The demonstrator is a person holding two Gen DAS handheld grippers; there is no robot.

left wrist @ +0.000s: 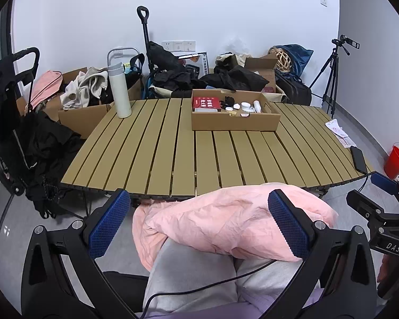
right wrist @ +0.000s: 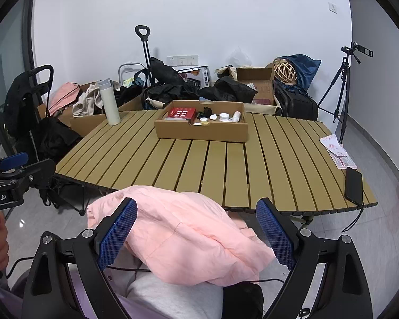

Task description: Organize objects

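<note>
Currently both tools are idling low over the person's lap, nothing gripped. Left gripper (left wrist: 196, 223) is sitting at the bottom of its view with blue pads spread wide; right gripper (right wrist: 196, 235) is doing the same in its own view, fingers apart and empty.

Task things are resting inside the shallow brown cardboard tray (right wrist: 202, 133) at centre frame on the tan slatted folding table (right wrist: 173, 164): a flat red printed box (right wrist: 181, 113), small white lids and jars, a little white bottle (right wrist: 236, 116).

Risks, as I judge them:
- The crumpled pink fabric (right wrist: 183, 239) is lying on the knees between the fingers and under the table edge; a pad could be snagging it on the way forward.
- A thin black cable (left wrist: 212, 281) is trailing across the lap, likely to catch.
- The small items are crowding together, so a wide grip may be knocking neighbours.

Around: a tall white insulated bottle (right wrist: 109, 103) upper left, a black phone (right wrist: 353, 186) and printed paper sheets (right wrist: 337, 151) at right edge. Tray is well apart from both tools.
</note>
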